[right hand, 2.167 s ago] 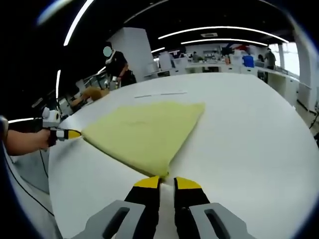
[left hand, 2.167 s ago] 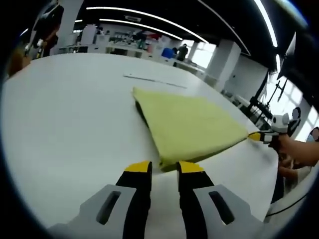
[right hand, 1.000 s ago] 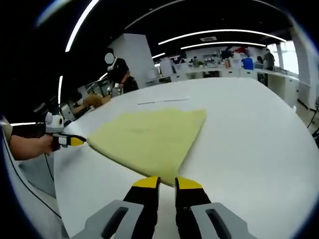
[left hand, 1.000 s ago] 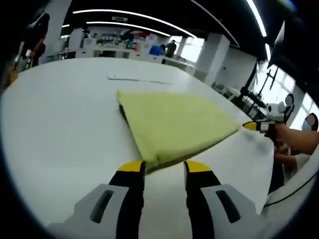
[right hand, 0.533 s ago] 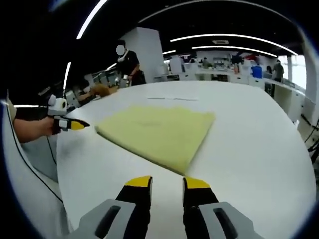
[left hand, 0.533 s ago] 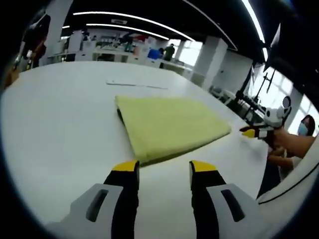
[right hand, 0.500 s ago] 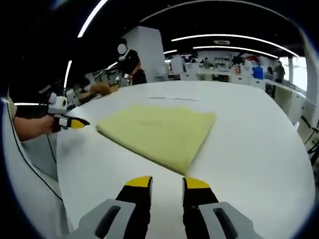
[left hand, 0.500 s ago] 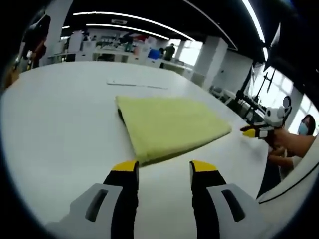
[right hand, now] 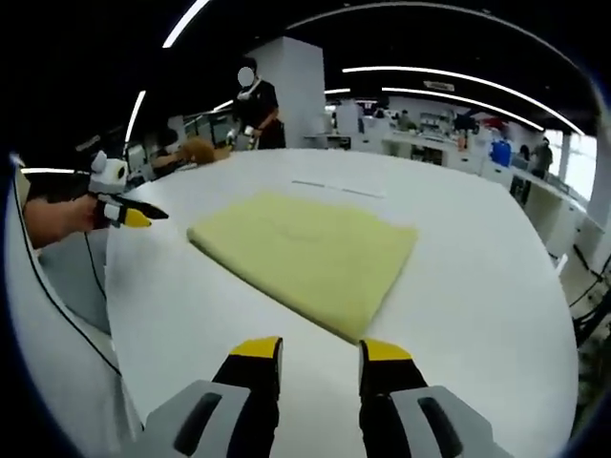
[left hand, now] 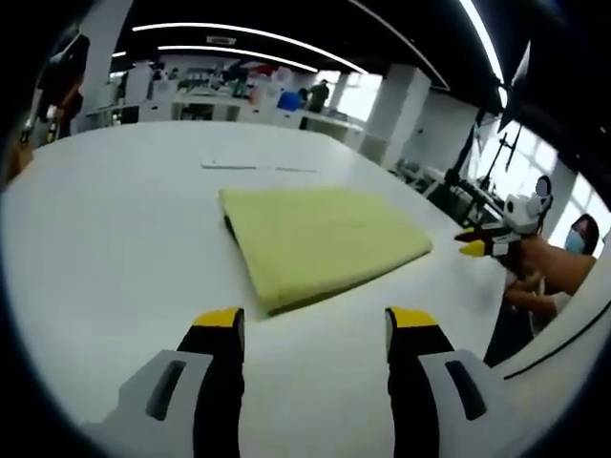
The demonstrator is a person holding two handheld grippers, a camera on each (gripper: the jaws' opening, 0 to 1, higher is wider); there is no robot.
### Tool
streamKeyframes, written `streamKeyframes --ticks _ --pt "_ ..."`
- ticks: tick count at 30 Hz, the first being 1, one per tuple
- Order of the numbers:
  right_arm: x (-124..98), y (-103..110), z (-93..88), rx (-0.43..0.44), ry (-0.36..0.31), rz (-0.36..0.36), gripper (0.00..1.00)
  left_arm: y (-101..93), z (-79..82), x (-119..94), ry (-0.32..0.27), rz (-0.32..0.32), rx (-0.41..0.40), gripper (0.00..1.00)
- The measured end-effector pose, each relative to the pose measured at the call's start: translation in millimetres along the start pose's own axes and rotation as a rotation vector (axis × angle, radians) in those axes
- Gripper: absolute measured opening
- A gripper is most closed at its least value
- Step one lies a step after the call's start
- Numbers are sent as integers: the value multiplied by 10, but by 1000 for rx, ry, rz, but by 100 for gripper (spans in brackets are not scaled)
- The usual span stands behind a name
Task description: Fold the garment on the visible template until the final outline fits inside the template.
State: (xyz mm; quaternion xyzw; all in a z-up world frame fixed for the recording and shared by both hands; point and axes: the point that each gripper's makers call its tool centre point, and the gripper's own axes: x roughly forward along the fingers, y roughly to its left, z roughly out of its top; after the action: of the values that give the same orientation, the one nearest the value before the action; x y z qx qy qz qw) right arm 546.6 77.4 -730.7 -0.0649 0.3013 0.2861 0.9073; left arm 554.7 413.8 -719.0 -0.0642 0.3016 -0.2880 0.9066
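Note:
A yellow-green garment [left hand: 320,239] lies folded into a flat rectangle on the white table [left hand: 115,248]. My left gripper [left hand: 315,320] is open, a short way back from the garment's near corner, with nothing between its fingers. In the left gripper view the right gripper [left hand: 477,248] shows at the right in a hand, just off the garment's far corner. In the right gripper view the same garment [right hand: 305,253] lies ahead of my open right gripper [right hand: 322,350], whose jaws stand apart from the near corner. The left gripper [right hand: 129,216] hangs at the left, clear of the cloth.
A thin dark line [left hand: 258,167] is marked on the table beyond the garment, also seen as a line [right hand: 336,189] in the right gripper view. A person [right hand: 256,105] stands behind the table [right hand: 477,286]. Desks and lamps fill the room's background.
Both grippers were shut at the garment's corners; they have since opened wide and drawn back. The garment now rests flat and untouched.

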Motion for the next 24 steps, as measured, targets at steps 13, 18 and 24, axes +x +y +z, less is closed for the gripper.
streamKeyframes --ticks 13,18,24 --pt "-84 75 23 16 32 4 62 -90 5 -148 37 -33 3 74" --pt "-122 85 50 7 30 7 70 -84 19 -188 51 -39 19 81" --pt "-181 94 121 -18 7 7 82 -135 32 -174 60 -59 44 96"
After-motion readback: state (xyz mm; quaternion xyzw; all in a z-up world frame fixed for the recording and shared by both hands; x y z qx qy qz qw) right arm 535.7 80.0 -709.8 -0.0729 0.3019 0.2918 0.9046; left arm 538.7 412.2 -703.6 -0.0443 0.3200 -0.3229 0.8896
